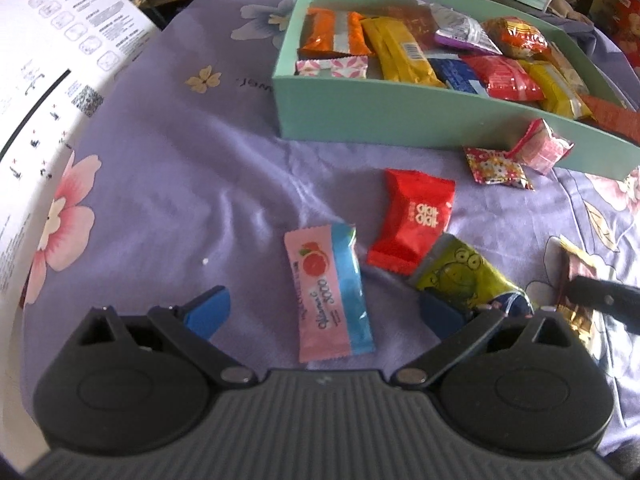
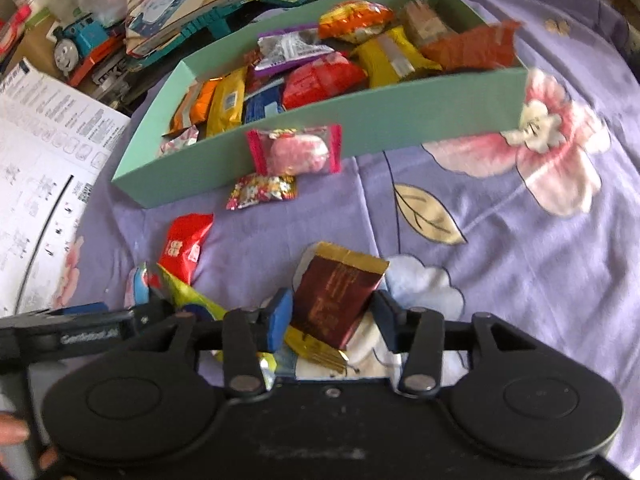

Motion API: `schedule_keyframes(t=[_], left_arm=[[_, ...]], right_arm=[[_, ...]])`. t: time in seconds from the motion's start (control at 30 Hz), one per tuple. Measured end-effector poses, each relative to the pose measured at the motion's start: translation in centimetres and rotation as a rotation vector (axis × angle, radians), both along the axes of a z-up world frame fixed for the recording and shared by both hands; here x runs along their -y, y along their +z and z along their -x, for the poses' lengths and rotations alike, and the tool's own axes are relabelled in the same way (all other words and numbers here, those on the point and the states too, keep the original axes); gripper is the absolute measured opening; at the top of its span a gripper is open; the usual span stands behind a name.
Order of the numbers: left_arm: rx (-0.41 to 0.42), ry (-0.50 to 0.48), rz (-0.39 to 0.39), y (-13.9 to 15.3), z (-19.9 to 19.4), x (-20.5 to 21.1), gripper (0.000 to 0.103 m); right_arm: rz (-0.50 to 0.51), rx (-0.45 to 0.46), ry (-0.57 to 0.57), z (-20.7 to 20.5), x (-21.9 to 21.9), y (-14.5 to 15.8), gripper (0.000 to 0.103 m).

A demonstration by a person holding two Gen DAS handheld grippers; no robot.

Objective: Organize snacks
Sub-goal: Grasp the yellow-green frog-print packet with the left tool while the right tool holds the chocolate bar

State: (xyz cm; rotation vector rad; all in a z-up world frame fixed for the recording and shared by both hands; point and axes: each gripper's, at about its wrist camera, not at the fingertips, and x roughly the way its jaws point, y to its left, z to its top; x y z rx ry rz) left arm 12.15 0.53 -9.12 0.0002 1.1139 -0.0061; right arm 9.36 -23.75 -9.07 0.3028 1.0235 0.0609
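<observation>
Straddling a pink-and-blue candy wrapper (image 1: 330,294), the left gripper (image 1: 324,312) stands wide open, its blue pads well apart on either side of the sweet and touching nothing that can be made out. From that candy, a red packet (image 1: 412,222) lies at about one o'clock, and a green frog-print packet (image 1: 464,276) sits at three o'clock, just beside the right-hand pad. Farther off at one o'clock, a floral-foil sweet (image 1: 498,168) and a clear pink-ended candy (image 1: 540,146) rest against the near wall of the mint-green box (image 1: 360,108). That box is crowded with snacks: orange, yellow, red, blue and purple wrappers heaped together.

Everything lies on a lavender flowered cloth (image 1: 168,168) covering the surface. A white printed sheet (image 1: 44,60) curls up at nine o'clock of the box.

In the right wrist view, the right gripper (image 2: 332,316) has a dark red packet with gold ends (image 2: 340,304) between its pads, tilted; the jaws are partly apart, and whether the pads actually press on the wrapper cannot be told. The other gripper's black arm reaches in at nine o'clock of this packet. Beyond the box, at eleven o'clock, sit a blue toy train (image 2: 76,46) and a stack of books.
</observation>
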Motion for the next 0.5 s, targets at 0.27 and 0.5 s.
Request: schedule_keyframes(t=[0.27,0.5], left_arm=[[-0.011,0.001,0.061,1.3,1.0,0.5,0.103],[-0.018,-0.042,0.103,2.0,1.1,4.1,0.100]], right_arm=[[0.182,0.078,0.090,0.1,-2.5,-0.3,0.039],[0.116,0.081,0.004,1.8,1.9,-0.4,0.037]])
